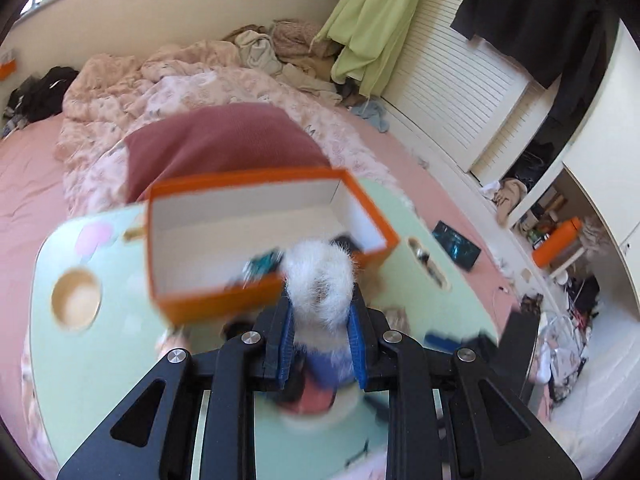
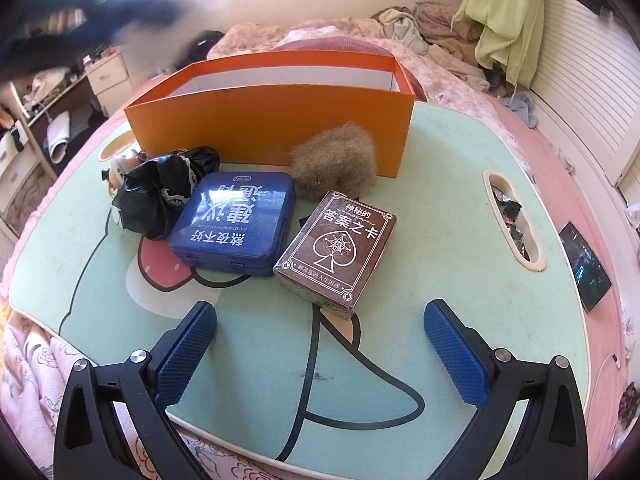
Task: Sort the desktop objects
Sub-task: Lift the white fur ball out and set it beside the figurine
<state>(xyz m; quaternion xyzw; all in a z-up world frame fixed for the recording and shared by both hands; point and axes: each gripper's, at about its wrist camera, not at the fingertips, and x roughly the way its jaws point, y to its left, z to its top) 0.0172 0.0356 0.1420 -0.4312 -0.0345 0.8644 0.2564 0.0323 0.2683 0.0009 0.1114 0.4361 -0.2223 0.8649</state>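
In the left wrist view my left gripper (image 1: 320, 300) is shut on a white fluffy toy (image 1: 320, 276), its blue pads pressing both sides. It hangs by the near wall of the open orange box (image 1: 224, 304), which is blurred; a dark teal item lies inside. In the right wrist view the orange box (image 2: 272, 128) stands at the back of the mint lap table (image 2: 440, 240). In front of it lie a brown fluffy ball (image 2: 334, 168), a blue tin (image 2: 236, 224), a brown card box (image 2: 336, 248) and a crumpled black bag (image 2: 160, 196). My right gripper (image 2: 320, 316) is open, just short of the card box.
The lap table sits on a bed with pink bedding and a maroon pillow (image 1: 224, 144). A phone (image 2: 584, 268) lies on the bed to the right. The table has a slot (image 2: 512, 220) holding small items and a round cup recess (image 1: 76, 300). A blurred dark sleeve (image 2: 60, 20) crosses the upper left.
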